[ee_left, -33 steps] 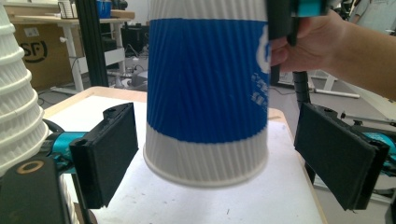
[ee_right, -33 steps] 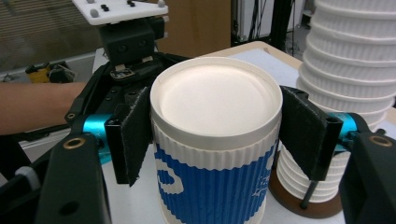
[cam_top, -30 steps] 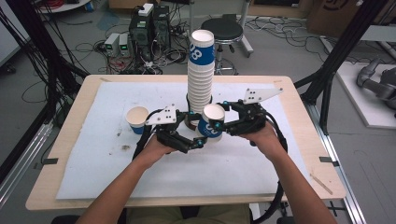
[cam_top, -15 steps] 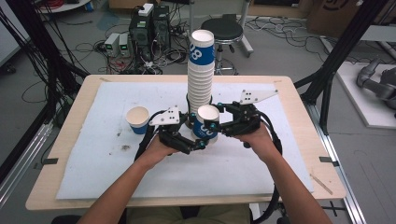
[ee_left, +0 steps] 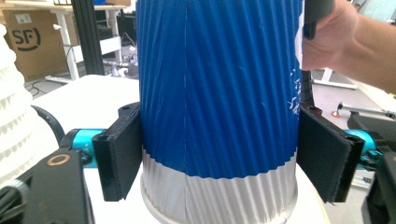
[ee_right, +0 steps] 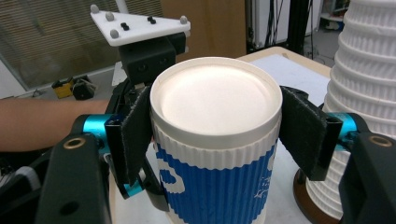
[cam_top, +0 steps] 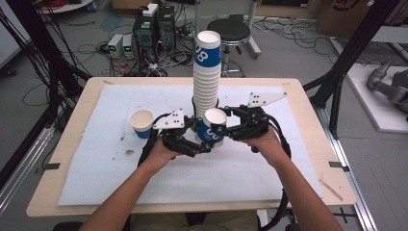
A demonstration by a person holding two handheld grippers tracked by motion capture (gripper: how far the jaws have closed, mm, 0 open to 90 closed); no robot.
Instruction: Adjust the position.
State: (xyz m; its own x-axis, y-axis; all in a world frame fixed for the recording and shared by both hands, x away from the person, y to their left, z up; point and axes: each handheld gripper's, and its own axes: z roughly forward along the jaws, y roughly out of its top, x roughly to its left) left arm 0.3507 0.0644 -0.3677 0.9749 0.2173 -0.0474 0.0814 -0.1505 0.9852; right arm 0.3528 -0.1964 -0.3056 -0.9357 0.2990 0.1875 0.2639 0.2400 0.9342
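A blue-and-white ribbed paper cup stands upright just in front of a tall stack of the same cups. My right gripper is shut on the cup near its rim, and its pads press both sides of the cup. My left gripper comes in from the left, lower down. Its jaws have just been closing, and its pads now touch the cup's lower wall on both sides. The cup is empty inside.
A single cup stands open to the left on the white mat. The stack rises close behind the held cup on a brown base. The table edge lies near the person. Cables and stands crowd the floor beyond.
The left gripper's jaws have closed in from wide open onto the lower part of the cup. The cup has shifted slightly left. Both hands have stayed about where they were.
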